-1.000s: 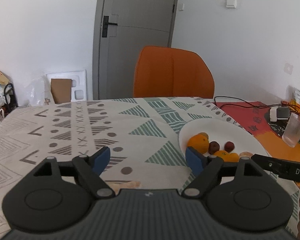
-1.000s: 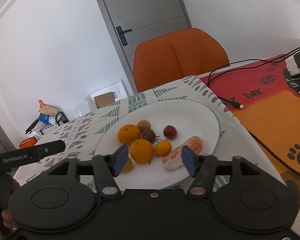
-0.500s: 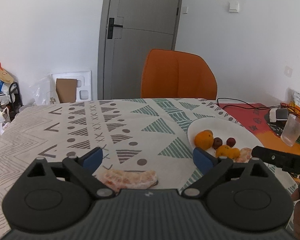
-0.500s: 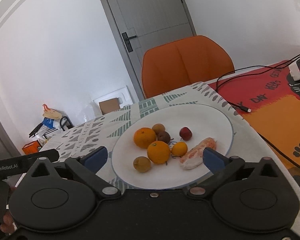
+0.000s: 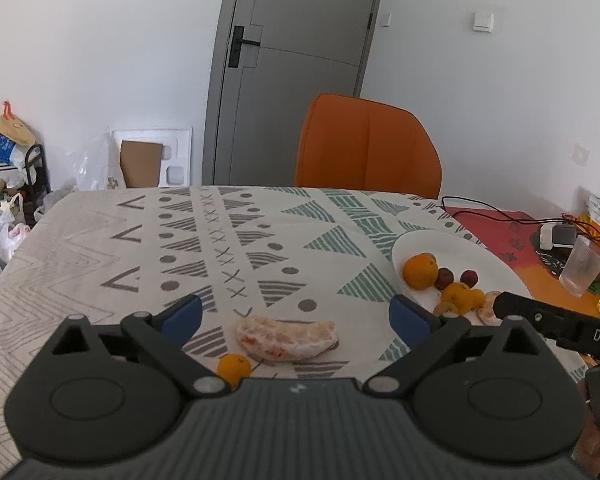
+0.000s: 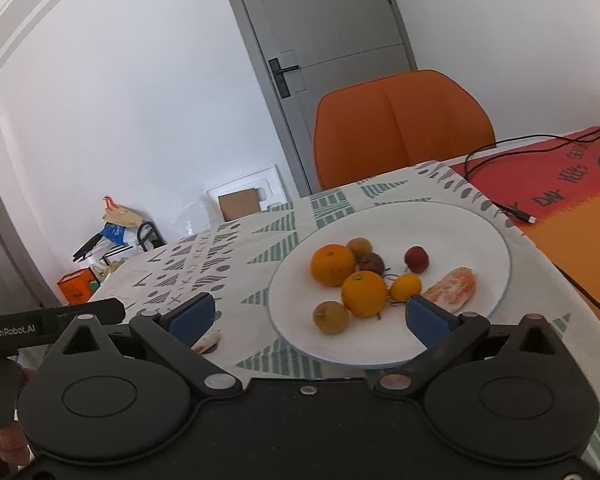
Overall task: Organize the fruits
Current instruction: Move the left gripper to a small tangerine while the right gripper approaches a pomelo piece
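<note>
1. Left wrist view: the left gripper (image 5: 296, 318) gapes wide over a patterned tablecloth (image 5: 228, 240). A peeled citrus segment (image 5: 286, 338) lies between its fingers, with a small orange (image 5: 233, 368) partly hidden beside it.
2. Right wrist view: the right gripper (image 6: 308, 316) is spread wide and empty near the white plate (image 6: 460, 232), which holds oranges (image 6: 332, 265), small fruits and another segment (image 6: 452, 289). An orange chair (image 6: 404, 120) stands beyond the table edge.

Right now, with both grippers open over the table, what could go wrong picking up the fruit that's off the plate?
1. The peeled orange piece on the tablecloth looks soft; the left gripper could crush it.
2. The small orange sits tight beside that piece, so closing the fingers might knock it and set it rolling.
3. Fruit is bunched on the plate; a drop there could scatter it.
</note>
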`<state>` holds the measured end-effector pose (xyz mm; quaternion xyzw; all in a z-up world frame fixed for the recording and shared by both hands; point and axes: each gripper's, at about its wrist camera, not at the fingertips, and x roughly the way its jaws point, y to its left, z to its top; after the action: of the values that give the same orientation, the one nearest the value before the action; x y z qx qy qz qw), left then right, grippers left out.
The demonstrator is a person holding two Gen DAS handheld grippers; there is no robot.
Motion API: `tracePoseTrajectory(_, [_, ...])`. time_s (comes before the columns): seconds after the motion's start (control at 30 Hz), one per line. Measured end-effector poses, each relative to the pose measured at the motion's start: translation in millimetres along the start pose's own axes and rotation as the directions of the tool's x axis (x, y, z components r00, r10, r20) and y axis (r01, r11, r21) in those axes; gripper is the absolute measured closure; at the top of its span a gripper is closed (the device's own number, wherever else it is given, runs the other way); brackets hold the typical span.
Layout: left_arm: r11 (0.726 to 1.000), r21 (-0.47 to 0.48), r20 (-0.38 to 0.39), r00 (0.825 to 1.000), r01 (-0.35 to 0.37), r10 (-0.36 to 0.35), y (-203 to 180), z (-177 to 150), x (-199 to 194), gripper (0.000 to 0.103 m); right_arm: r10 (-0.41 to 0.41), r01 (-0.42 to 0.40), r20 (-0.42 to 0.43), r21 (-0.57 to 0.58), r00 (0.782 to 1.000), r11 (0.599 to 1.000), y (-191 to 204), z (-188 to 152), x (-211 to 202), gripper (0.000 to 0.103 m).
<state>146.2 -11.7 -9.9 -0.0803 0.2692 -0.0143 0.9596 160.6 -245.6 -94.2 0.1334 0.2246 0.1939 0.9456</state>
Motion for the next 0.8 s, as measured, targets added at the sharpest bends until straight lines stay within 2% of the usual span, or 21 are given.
tracePoseTrajectory(0.57, [0.999,-0.025,0.001,1.0,-0.023,0.023,25.5,-12.1,0.2,0.006,0.047,-0.049,-0.05,-0.045,0.998,0.998,25.7,-7.4,13.7,0.0])
tracePoseTrajectory(0.8, [0.998,-0.046,-0.026,0.999,-0.029,0.028,34.4,-19.2,12.9,0.005,0.074,-0.08,-0.078,-0.069,0.994,0.994,37.3,-11.9,23.1,0.0])
